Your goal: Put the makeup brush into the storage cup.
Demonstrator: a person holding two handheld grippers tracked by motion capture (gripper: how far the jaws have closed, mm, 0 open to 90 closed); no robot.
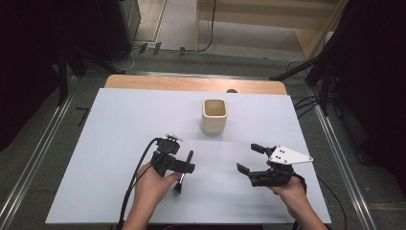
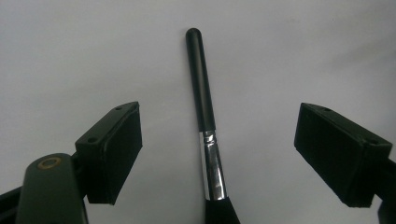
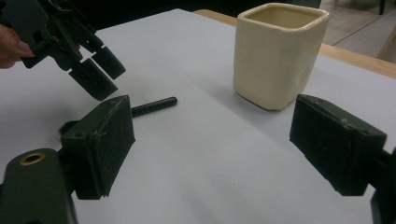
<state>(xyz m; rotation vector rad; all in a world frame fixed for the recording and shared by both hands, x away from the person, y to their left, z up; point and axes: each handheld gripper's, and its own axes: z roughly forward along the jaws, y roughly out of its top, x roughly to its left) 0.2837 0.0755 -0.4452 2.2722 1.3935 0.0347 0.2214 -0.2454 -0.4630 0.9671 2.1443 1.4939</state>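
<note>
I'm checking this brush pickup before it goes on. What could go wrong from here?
The brush lies flat on the white table, so the open left gripper may scrape the surface or pinch only the slick metal ferrule and let it slip. Its handle is thin and round, so it may roll aside as the fingers close. The cream cup stands nearby and could be knocked.

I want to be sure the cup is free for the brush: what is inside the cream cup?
The cream cup stands upright with its mouth open. Its upper inner walls look bare. Its floor is hidden by the rim, so I cannot tell whether something small lies there. The brush lies on the table.
</note>
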